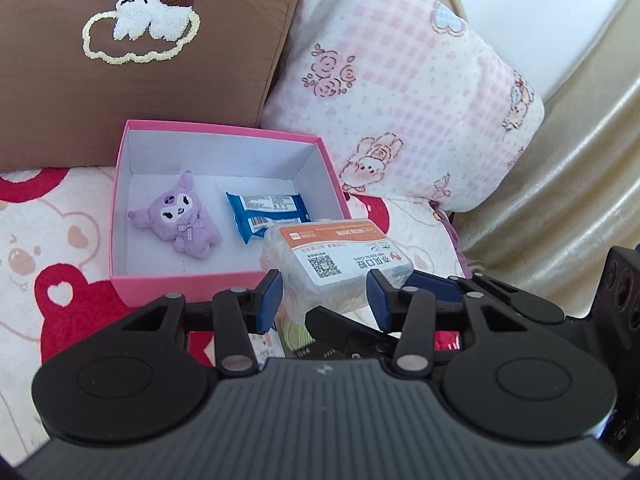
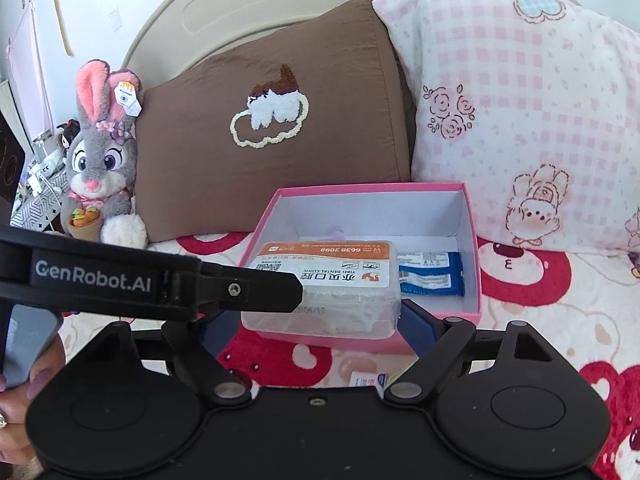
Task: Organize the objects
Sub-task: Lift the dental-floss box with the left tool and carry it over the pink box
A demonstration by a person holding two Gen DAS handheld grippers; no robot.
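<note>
A clear plastic box with an orange and white label (image 1: pixel 332 256) (image 2: pixel 328 264) hangs just above the near wall of an open pink box (image 1: pixel 224 128) (image 2: pixel 360 190). My left gripper (image 1: pixel 324 300) is shut on it, blue pads on two sides. My right gripper (image 2: pixel 320 320) is shut on the same box, one finger at each end. The left gripper's finger (image 2: pixel 240 288) crosses the right wrist view. Inside the pink box lie a purple plush (image 1: pixel 180 216) and a blue packet (image 1: pixel 264 208) (image 2: pixel 432 276).
The pink box stands on a red and cream bear blanket (image 1: pixel 60 240) against a brown pillow (image 2: pixel 260 152) and a pink checked pillow (image 2: pixel 540 120). A grey rabbit plush (image 2: pixel 100 160) sits at the left. A hand (image 2: pixel 24 400) holds the left gripper. Small packets (image 2: pixel 368 380) lie below.
</note>
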